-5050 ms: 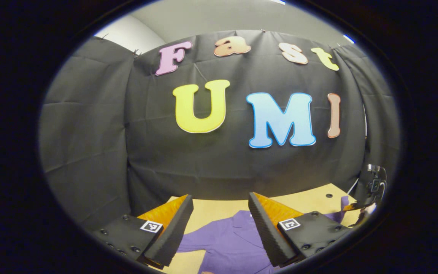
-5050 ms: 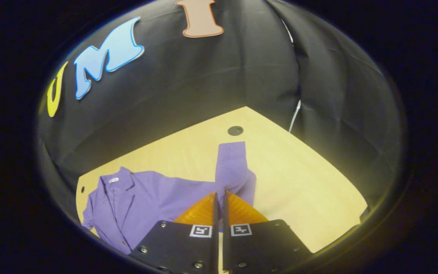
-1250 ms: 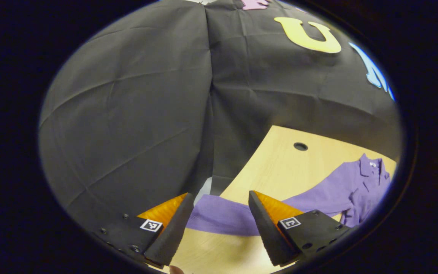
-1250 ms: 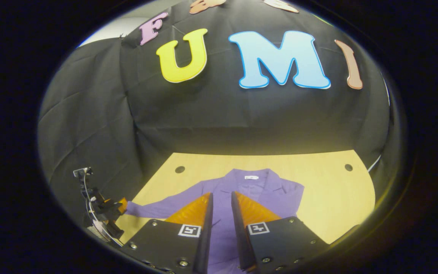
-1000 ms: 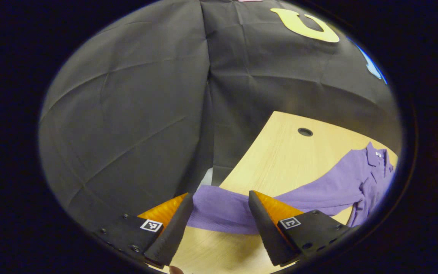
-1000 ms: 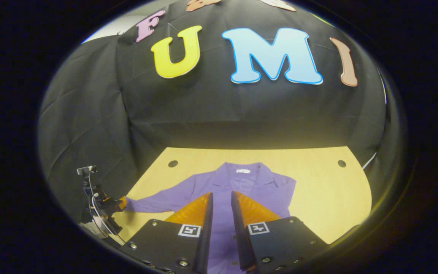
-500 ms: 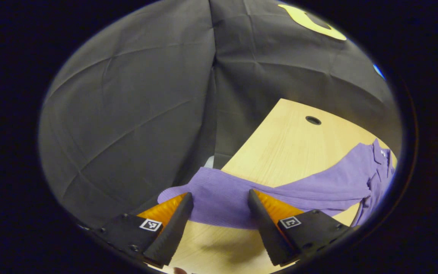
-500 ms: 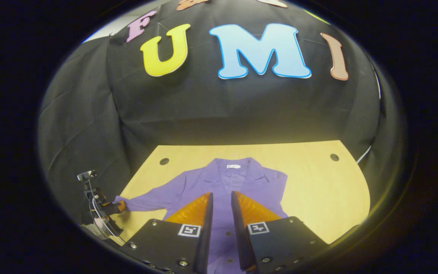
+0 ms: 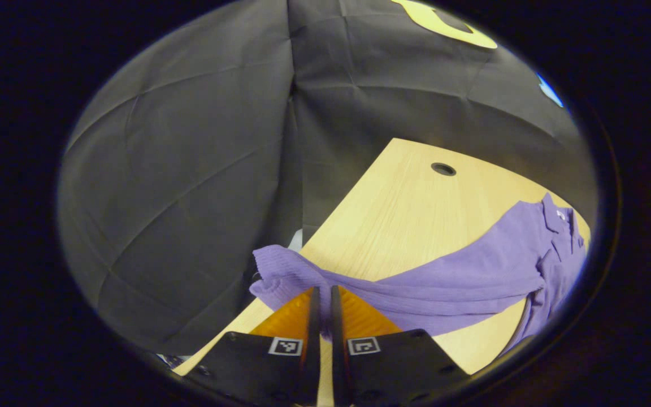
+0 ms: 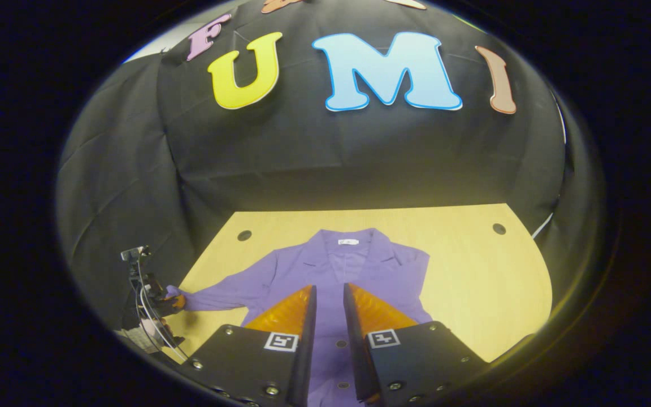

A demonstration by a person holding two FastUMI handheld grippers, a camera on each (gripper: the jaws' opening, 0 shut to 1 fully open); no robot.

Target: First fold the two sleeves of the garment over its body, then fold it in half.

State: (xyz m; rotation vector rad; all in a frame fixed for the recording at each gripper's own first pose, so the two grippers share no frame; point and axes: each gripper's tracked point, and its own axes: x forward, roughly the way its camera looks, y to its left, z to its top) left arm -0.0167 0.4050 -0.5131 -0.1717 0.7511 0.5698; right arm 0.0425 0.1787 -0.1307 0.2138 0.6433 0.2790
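- Your left tool has its two fingers drawn together on the cuff end of the sleeve; the purple fabric passes right at the fingertips and bunches up just beyond them.
- From that tool the sleeve runs away forward and to the right, across the counter, to the body of the garment at the far right edge of the left gripper view.
- The gripped cuff sits at the counter's edge, with its ribbed end curled and lifted off the wood.
- Your right tool hangs over the middle of the garment, fingers a narrow gap apart with nothing pinched between them.
- Straight ahead of the right tool lie the collar and a small white neck label; the button placket runs back toward the gap between its fingers.
- Seen from the right tool, the left tool is far off to the left at the counter's edge, at the tip of the outstretched sleeve.
- The garment is a purple, collared, button-front top, lying face up and fairly flat on the light wooden counter.
- On the side right of the right tool, no sleeve sticks out past the body.
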